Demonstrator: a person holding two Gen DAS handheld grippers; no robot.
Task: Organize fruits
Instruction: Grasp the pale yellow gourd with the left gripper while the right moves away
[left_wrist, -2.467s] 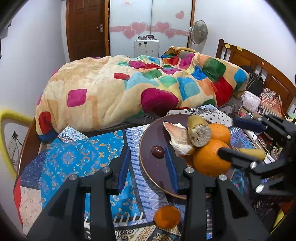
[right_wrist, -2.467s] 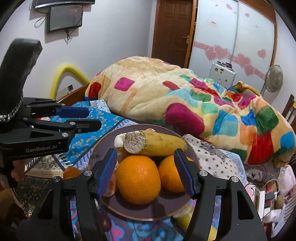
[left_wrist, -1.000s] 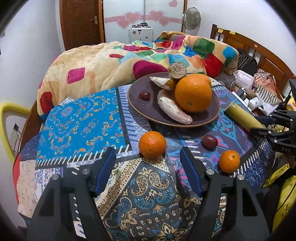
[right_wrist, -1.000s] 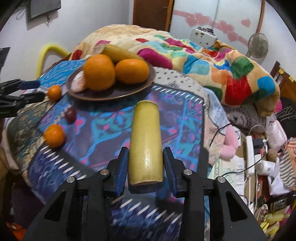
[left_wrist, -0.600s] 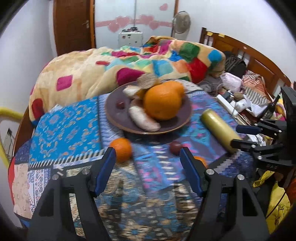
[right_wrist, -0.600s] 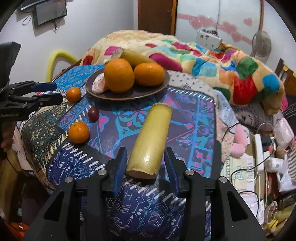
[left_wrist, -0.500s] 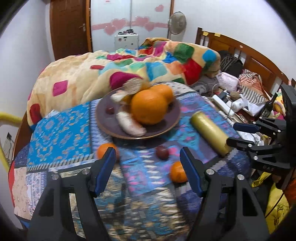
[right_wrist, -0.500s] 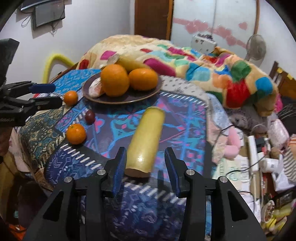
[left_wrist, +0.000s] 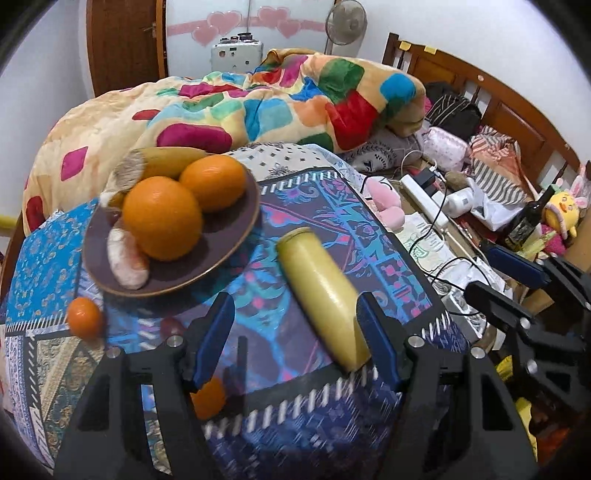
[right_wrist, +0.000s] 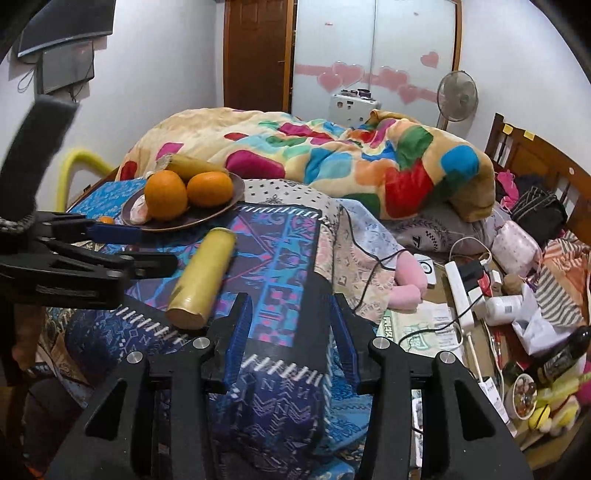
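Observation:
A brown plate (left_wrist: 236, 236) holds two large oranges (left_wrist: 162, 218), a sweet potato (left_wrist: 127, 254) and a yellow cut stalk (left_wrist: 170, 162). A thick yellow cylinder-shaped stalk (left_wrist: 321, 291) lies on the patterned cloth. My left gripper (left_wrist: 295, 339) is open, its right finger beside the stalk's near end. Two small tangerines (left_wrist: 85, 317) and a dark plum (left_wrist: 171, 326) lie on the cloth. My right gripper (right_wrist: 291, 332) is open and empty, off to the right of the stalk (right_wrist: 203, 273). The plate (right_wrist: 218, 212) shows at upper left in the right wrist view.
The table edge (right_wrist: 280, 369) drops off just ahead of my right gripper. A bed with a colourful quilt (left_wrist: 258, 107) lies behind the table. A power strip (right_wrist: 461, 288), cables, bottles and clutter lie to the right. A wooden headboard (left_wrist: 480, 96) stands at the far right.
My left gripper swung right, from the tangerines to the yellow stalk. My right gripper drew back and to the right, so the stalk left its jaws.

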